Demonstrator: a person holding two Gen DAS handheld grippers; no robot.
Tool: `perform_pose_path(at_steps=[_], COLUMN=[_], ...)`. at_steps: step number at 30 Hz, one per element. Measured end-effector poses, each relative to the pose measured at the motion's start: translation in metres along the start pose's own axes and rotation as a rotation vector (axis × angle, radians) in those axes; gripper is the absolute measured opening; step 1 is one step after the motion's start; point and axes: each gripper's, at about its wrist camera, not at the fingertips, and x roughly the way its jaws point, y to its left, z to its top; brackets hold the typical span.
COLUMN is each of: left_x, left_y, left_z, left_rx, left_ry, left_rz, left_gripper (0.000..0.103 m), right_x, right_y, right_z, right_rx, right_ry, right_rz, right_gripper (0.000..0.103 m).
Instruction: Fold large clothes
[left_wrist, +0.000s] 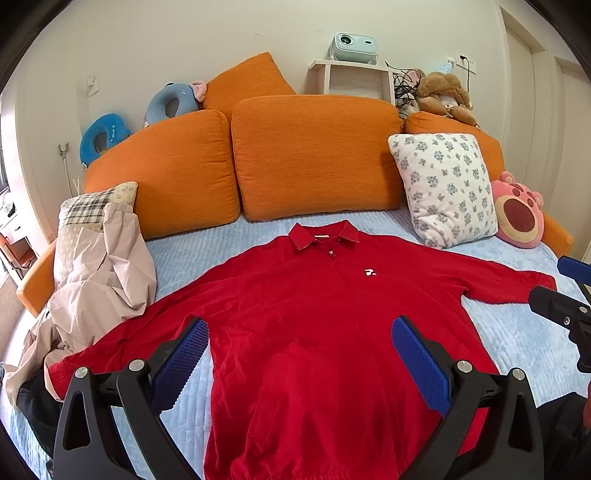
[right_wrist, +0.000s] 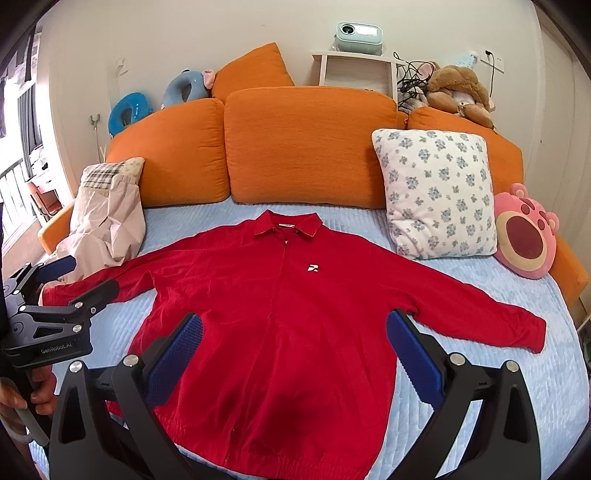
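Observation:
A red long-sleeved jacket (left_wrist: 303, 314) (right_wrist: 280, 325) with a collar and a small white chest logo lies flat, front up, on the light blue bedspread (left_wrist: 517, 339), both sleeves spread out sideways. My left gripper (left_wrist: 301, 332) hovers open above the jacket's lower body, its blue pads (left_wrist: 421, 365) wide apart with nothing between them. In the right wrist view my right gripper (right_wrist: 295, 328) is also open over the lower body, holding nothing. The left gripper's black frame (right_wrist: 55, 314) shows at the left edge of that view, near the left sleeve cuff.
A beige garment (left_wrist: 99, 273) is heaped at the left on a checked pillow. Orange back cushions (left_wrist: 314, 155), a floral pillow (left_wrist: 447, 188) and a pink plush (left_wrist: 517, 210) line the far side. A hand (right_wrist: 22, 395) holds the left gripper's handle.

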Motion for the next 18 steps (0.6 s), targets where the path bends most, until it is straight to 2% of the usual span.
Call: perform_pose_path(at_steps=[18], left_x=[-0.0015], left_y=[-0.0030], left_z=[-0.0022], left_rx=[0.009], left_ry=[-0.009], left_rz=[0.003], left_gripper=[0.101], right_x=[0.0001], right_y=[0.0046], right_z=[0.0007], right_rx=[-0.040], right_ry=[-0.001], right_rz=[-0.004], right_gripper=[0.098])
